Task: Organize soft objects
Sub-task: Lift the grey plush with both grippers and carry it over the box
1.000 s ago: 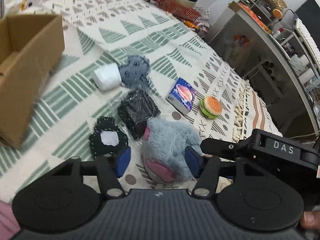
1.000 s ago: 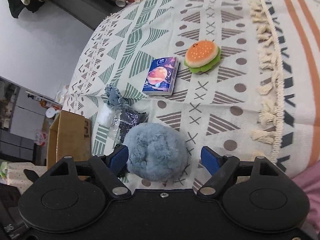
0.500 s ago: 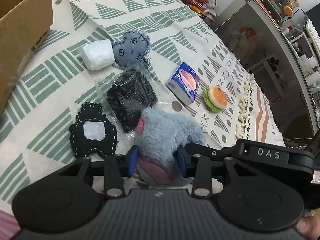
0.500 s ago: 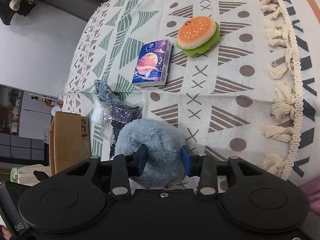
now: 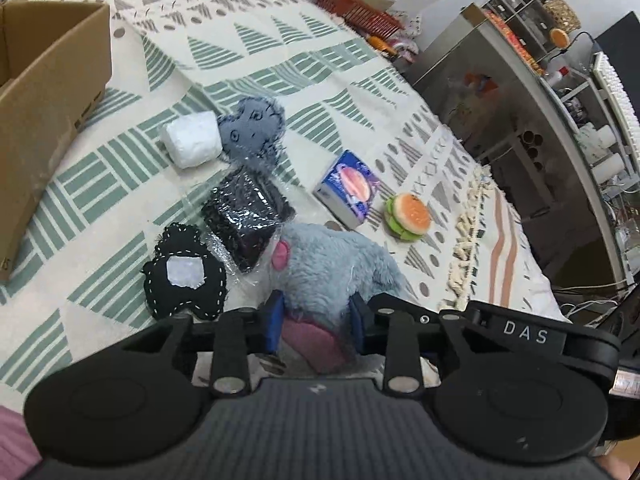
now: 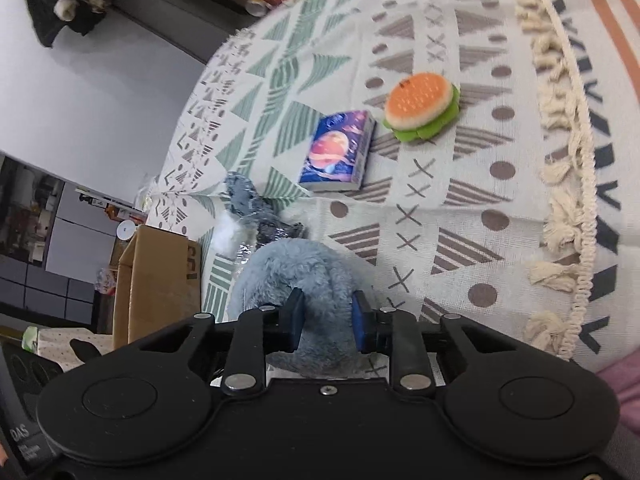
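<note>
Both grippers, left gripper and right gripper, have clamped their jaws on the grey plush; pulling apart could tear it or slip off fur

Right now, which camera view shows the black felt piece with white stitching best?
The left wrist view: the black felt piece lies fully visible beside the grey plush toy. The right wrist view does not show it; the plush blocks that area.
</note>
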`<state>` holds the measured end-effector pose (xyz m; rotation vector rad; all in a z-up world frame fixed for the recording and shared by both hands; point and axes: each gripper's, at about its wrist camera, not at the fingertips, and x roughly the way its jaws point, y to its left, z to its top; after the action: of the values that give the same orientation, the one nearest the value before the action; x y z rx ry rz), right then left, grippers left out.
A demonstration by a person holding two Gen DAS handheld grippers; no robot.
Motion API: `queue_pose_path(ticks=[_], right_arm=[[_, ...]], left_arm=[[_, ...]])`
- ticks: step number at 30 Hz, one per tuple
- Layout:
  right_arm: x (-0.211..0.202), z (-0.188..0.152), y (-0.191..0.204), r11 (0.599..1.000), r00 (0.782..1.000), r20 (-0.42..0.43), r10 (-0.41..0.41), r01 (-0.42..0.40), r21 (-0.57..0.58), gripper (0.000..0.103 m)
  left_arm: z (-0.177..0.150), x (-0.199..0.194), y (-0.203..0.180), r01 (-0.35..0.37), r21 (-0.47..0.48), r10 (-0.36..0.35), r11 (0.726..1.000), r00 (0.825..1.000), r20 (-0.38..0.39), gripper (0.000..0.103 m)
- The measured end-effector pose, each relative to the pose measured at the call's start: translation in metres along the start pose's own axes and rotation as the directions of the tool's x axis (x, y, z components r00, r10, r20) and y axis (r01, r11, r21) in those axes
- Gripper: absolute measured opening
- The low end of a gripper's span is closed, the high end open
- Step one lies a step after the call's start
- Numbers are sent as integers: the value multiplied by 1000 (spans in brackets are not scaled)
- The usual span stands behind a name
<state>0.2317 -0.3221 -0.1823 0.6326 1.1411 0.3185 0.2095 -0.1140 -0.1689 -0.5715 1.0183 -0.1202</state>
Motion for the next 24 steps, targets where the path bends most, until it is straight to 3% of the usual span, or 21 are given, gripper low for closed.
queue_pose_path(ticks=[24], right_arm=[[-51,-33,95,992,979,198,55,-31,-121,24]], left_arm=[[22,-100,19,104,34,-108,994,980,165,31]])
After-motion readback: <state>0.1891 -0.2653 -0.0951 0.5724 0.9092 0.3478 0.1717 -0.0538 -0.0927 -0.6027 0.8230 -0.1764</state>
